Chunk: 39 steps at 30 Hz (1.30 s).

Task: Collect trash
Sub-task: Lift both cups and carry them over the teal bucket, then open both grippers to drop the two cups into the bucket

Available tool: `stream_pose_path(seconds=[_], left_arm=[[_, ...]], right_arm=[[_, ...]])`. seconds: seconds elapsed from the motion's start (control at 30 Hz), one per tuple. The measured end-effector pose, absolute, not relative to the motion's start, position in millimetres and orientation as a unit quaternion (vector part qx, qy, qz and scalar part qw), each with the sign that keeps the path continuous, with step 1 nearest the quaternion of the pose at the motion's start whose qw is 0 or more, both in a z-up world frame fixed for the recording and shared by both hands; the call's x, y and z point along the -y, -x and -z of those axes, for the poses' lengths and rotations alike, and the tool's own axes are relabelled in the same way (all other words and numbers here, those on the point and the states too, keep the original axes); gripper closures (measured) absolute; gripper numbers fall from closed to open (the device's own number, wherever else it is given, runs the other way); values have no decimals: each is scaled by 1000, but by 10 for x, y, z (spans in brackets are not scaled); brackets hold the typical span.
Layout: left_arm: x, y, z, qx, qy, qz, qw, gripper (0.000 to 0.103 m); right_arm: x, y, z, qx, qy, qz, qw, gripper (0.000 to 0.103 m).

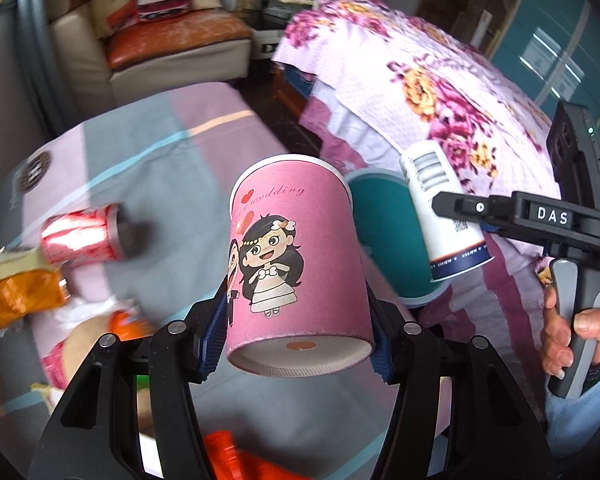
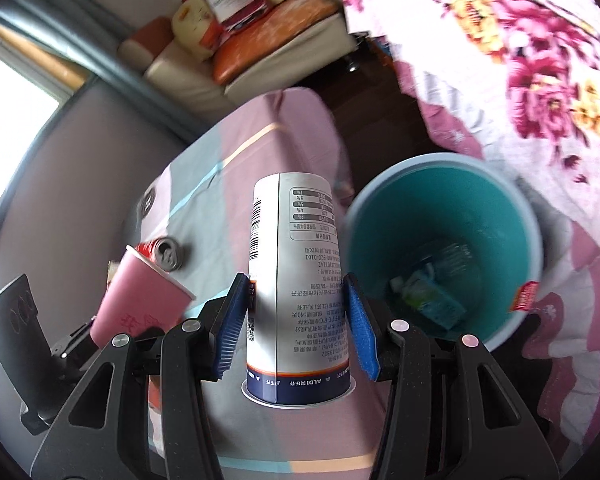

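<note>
Our left claw squeezes a pink paper cup with a cartoon bride on it. Our right claw squeezes a white cup, turned so its open rim faces us. Just beside both sits the teal bin with a green carton inside. A red can lies on the striped bed.

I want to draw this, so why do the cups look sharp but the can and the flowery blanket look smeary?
Left wrist view: the pink cup in the left gripper is crisp, while the red can and wrappers behind streak with motion blur. Right wrist view: the white cup is sharp, the floral blanket smears, and the window at the left edge glares white.
</note>
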<state>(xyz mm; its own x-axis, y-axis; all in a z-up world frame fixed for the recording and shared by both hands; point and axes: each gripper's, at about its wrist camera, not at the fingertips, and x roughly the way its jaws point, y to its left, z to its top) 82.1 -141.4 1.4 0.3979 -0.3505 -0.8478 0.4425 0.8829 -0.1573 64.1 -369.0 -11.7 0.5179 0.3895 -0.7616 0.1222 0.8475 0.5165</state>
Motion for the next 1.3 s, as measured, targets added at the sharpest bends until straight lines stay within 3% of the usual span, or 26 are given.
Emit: stream_pose_path(seconds=[0.4, 0.83, 0.93, 1.0, 1.3], left_arm=[[2380, -862, 303, -520, -95, 279, 802, 44], [2770, -951, 584, -543, -118, 290, 779, 42], [2782, -970, 615, -548, -118, 287, 777, 35], [2769, -973, 609, -544, -118, 281, 782, 20], [2593, -988, 567, -549, -91, 269, 786, 20]], right_arm=[[4495, -394, 236, -463, -301, -22, 833, 57], [4743, -433, 461, -475, -317, -6, 821, 57], [4743, -467, 485, -478, -316, -3, 820, 57], [4736, -478, 496, -480, -314, -2, 819, 57], [4648, -540, 575, -495, -304, 3, 814, 57]])
